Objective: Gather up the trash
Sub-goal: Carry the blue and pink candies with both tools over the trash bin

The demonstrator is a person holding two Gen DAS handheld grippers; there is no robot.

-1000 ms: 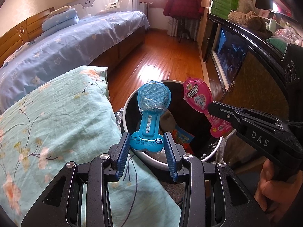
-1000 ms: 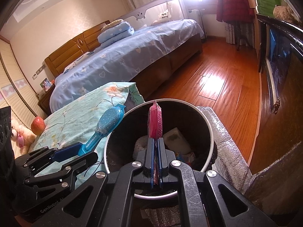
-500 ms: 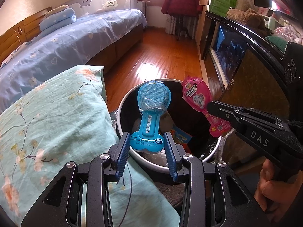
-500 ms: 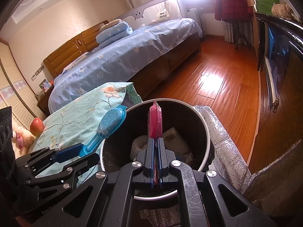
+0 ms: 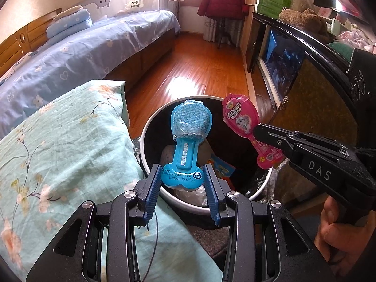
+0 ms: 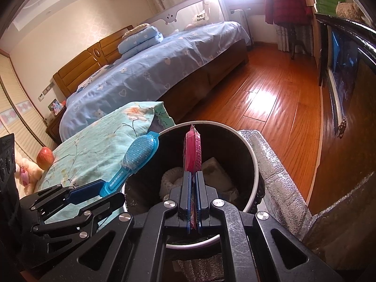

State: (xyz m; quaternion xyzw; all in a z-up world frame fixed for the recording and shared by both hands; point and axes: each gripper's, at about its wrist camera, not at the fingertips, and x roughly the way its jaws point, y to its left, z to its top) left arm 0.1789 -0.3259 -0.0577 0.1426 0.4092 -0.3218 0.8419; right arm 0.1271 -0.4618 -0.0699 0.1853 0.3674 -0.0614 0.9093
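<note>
Left to right. At 9 o'clock of the bin lies the mint-green floral pillow, just beside the rim. My left gripper holds the blue paddle-shaped plastic wrapper by its wide base; the blue pads flank that base closely, clamped on it as far as I can judge, with the paddle head pointing to 12 o'clock over the opening. Centre: the round black trash bin with a white rim, already holding pale crumpled waste and a colourful scrap. At 2 o'clock, my right gripper is pressed together on the stem of the pink paddle-shaped candy wrapper, its head also above the bin mouth. Judgement: both pieces are positioned for release. To do it well, I should part each claw fully while the wrapper's bulk is inside the rim line, tips tilted down a little, so neither piece catches the rim or slides onto the pillow; the blue one's base sits close to the near rim, so a small push forward first seems wise. Hard to make out: the bin's bottom, the contact of the left pads against the blue base, and what the silver quilted sheet at 3 o'clock covers.
</note>
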